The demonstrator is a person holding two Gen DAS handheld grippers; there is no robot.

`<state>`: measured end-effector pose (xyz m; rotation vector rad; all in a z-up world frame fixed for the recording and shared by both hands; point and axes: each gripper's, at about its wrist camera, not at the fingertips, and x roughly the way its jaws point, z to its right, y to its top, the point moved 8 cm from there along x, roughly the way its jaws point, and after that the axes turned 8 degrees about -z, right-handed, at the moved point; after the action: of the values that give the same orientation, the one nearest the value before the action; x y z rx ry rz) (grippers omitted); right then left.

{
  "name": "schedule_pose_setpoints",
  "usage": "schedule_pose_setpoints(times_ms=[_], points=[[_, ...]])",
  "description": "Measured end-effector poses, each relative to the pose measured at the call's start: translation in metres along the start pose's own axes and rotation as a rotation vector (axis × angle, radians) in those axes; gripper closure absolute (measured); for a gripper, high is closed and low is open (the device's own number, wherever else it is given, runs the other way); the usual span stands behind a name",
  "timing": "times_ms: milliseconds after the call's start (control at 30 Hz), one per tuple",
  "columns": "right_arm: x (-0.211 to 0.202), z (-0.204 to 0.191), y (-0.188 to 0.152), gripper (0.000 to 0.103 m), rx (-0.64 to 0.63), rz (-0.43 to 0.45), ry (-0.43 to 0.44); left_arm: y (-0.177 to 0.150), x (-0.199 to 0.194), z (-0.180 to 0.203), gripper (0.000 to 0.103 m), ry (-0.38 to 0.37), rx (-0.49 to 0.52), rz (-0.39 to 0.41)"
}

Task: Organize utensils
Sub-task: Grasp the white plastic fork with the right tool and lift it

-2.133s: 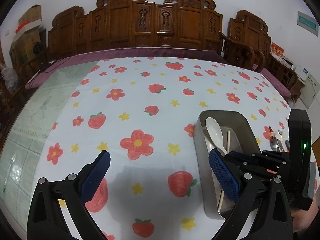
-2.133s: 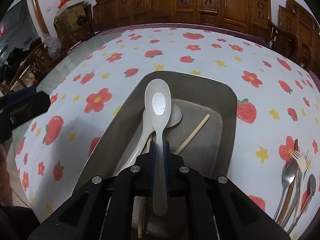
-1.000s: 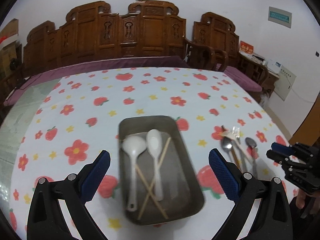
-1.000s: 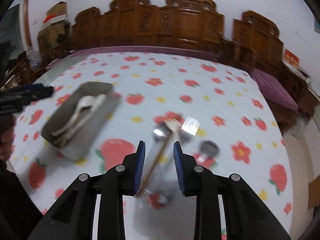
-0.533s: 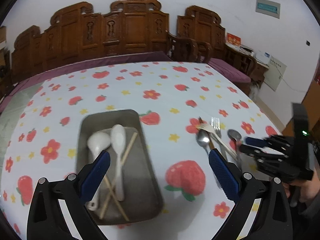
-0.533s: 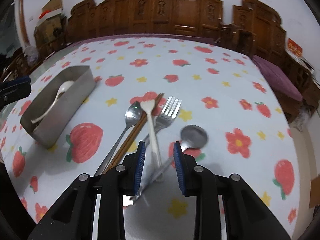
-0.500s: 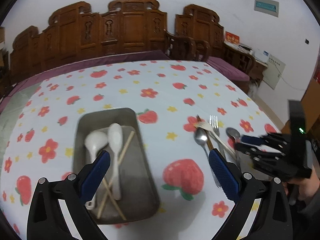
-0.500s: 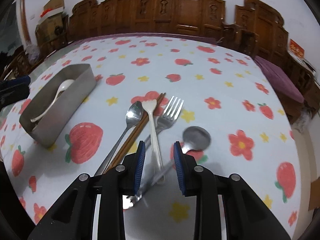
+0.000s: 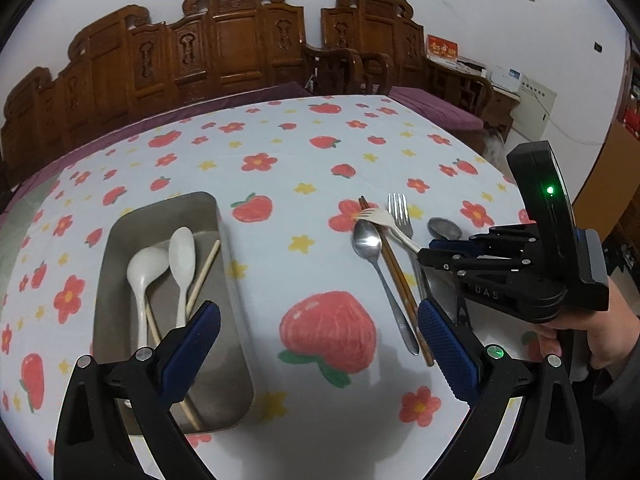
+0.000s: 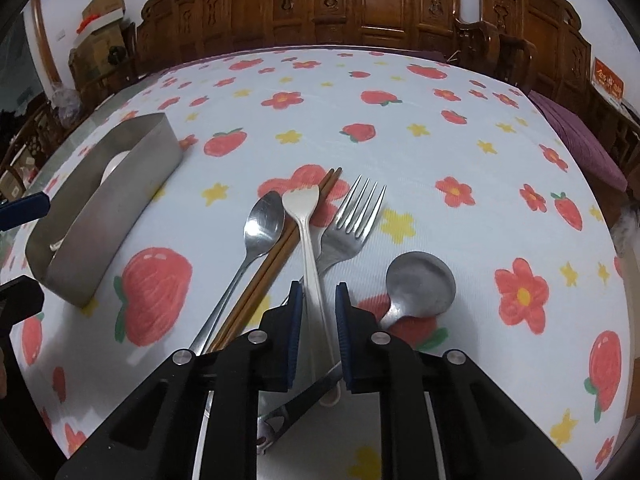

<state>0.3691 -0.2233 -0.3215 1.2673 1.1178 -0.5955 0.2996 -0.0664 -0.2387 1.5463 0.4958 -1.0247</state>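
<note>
Jaws of the right gripper (image 10: 317, 300) have just been closing and are set either side of the white fork (image 10: 308, 236) handle, a gap left. Left gripper (image 9: 320, 334) is held wide open, empty, above the tablecloth (image 9: 280, 152) beside the metal tray (image 9: 236, 344).

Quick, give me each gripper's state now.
Left gripper: open, empty.
Right gripper: jaws just closing around the white fork, pads not yet pressing.
</note>
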Motion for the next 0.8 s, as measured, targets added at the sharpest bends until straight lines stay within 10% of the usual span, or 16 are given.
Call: schedule_pose_setpoints(times_ms=[433, 800], points=[[0.007, 0.002, 0.004, 0.092, -0.048, -0.025, -0.01, -0.001, 0.002, 0.022, 0.008, 0.006, 0.028, 0.004], [-0.043, 0.033, 0.034, 0.093, 0.066, 0.199, 0.028, 0.005, 0.028, 0.035, 0.022, 0.031, 0.047, -0.059]])
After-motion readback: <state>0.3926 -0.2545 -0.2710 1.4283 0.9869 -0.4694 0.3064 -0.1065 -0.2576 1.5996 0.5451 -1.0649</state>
